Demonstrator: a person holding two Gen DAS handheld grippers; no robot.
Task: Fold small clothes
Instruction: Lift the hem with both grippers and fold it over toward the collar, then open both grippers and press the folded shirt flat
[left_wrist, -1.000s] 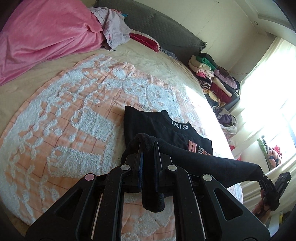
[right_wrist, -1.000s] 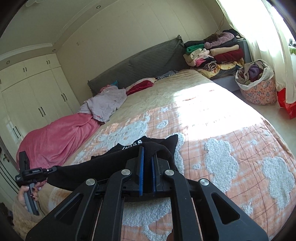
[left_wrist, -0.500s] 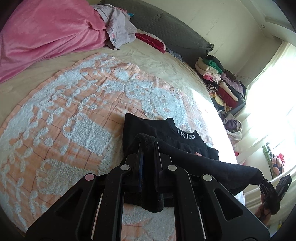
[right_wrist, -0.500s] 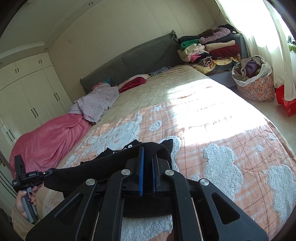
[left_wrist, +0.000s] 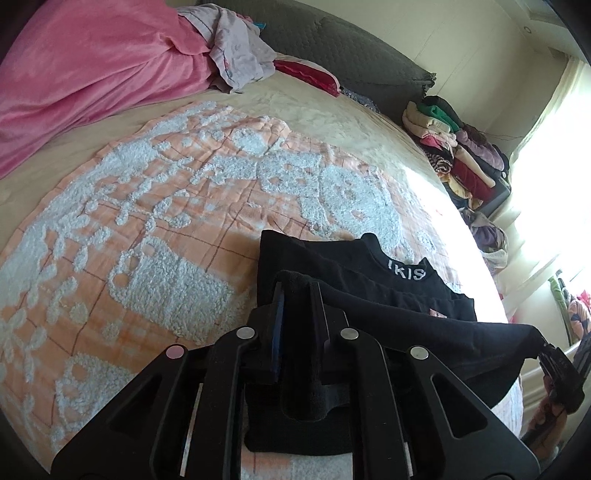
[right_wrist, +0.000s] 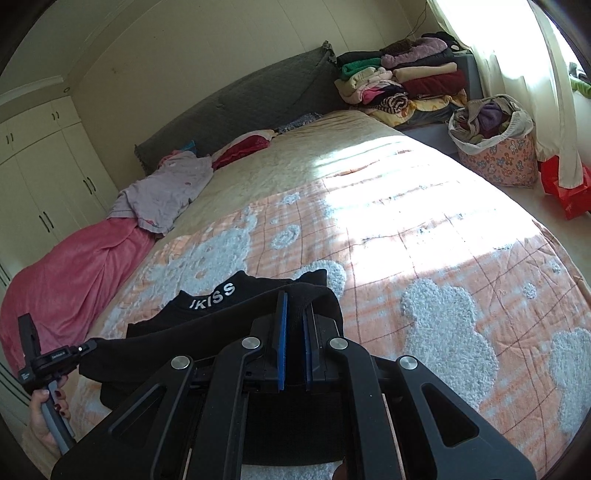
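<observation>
Pinching soft black garment (left_wrist: 388, 314); fluffy quilt (left_wrist: 166, 258) beneath.

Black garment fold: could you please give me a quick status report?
Left gripper and right gripper both shut on the black garment. Near edge lifted between them, collar end flat on the quilt. Nothing in the way.
</observation>
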